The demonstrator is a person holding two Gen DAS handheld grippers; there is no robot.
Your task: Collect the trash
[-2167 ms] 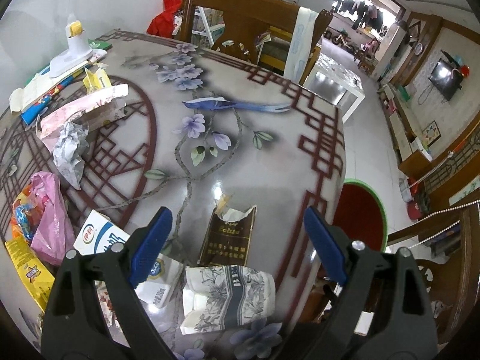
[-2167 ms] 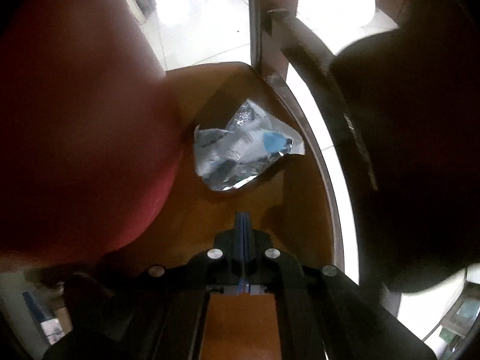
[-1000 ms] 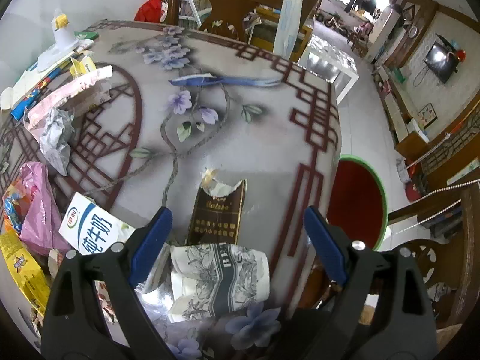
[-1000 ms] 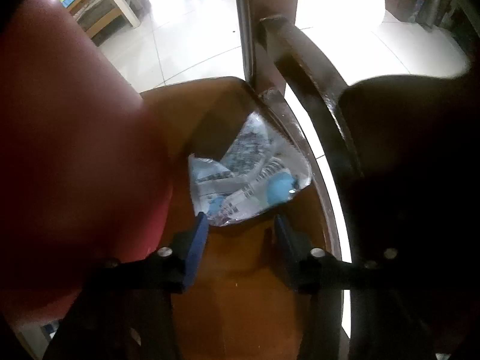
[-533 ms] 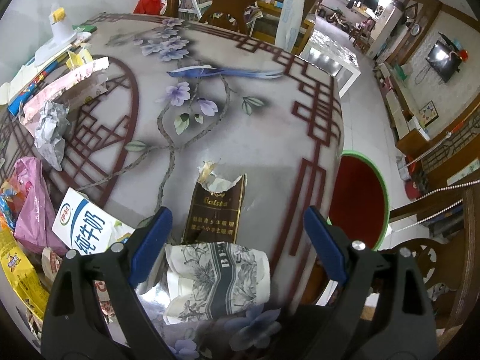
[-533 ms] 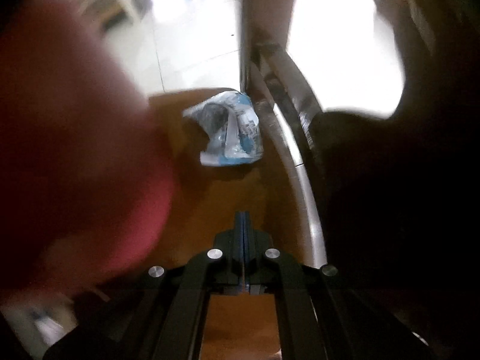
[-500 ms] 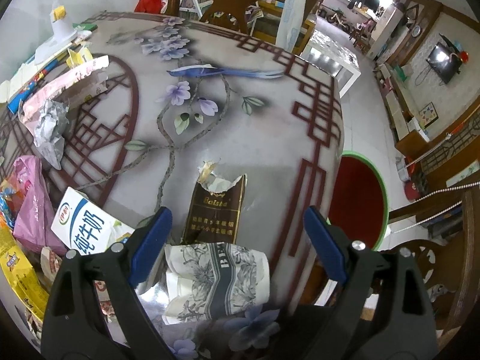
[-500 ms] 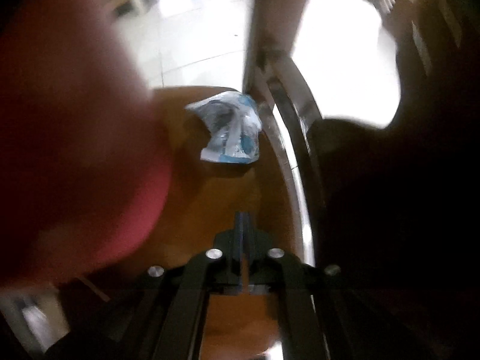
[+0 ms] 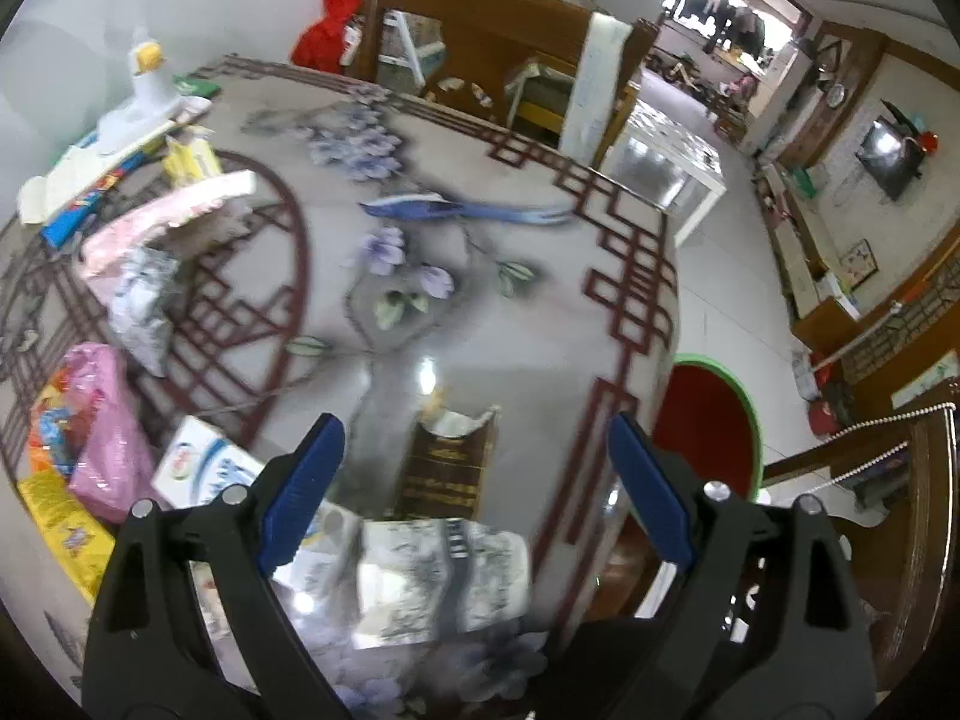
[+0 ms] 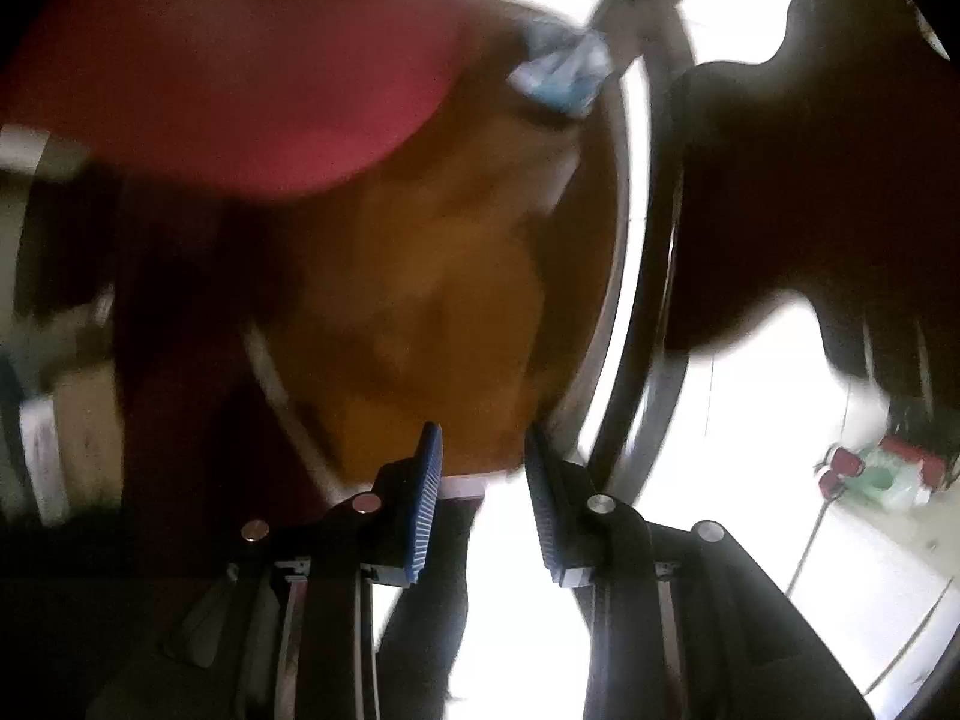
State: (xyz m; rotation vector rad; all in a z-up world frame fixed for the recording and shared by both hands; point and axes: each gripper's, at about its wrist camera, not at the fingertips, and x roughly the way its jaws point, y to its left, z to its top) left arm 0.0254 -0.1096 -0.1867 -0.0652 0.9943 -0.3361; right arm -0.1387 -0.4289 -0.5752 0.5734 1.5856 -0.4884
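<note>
Not far along, judging by the table (image 9: 492, 276). Much trash left on it: a crushed paper cup (image 9: 438, 576), a torn brown packet (image 9: 447, 468), a milk carton (image 9: 204, 468), a pink bag (image 9: 102, 420), a yellow packet (image 9: 54, 516) and crumpled paper (image 9: 141, 300) further back. On the floor just beside the table edge, a red bin with green rim (image 9: 708, 426); impossible to tell whether anything is inside. Not yet collected either: a crumpled blue-white wrapper (image 10: 564, 75), lying at the far corner of a wooden chair seat (image 10: 450, 270), next to a blurred red shape (image 10: 240, 60).

Left gripper (image 9: 474, 426): fingers spread wide, holding nothing, above the near part of the table. Between them in the left wrist view, the brown packet; below it and closer to the camera, the paper cup. No contact to be seen with either.

Right gripper (image 10: 480, 438): fingers opening, only a narrow gap, nothing between them. Pointed down over the near edge of the chair seat, well apart from the wrapper.

About direction: paper cup lying on its side, long axis across the view, roughly from one finger to the other; too blurred to say which end is the mouth. Brown packet flat on the table, long axis running away from the gripper, torn end at the far side. Wrapper crumpled, no clear long axis.

Probably next for the left side: the cup or the packet, then across to the bin.
</note>
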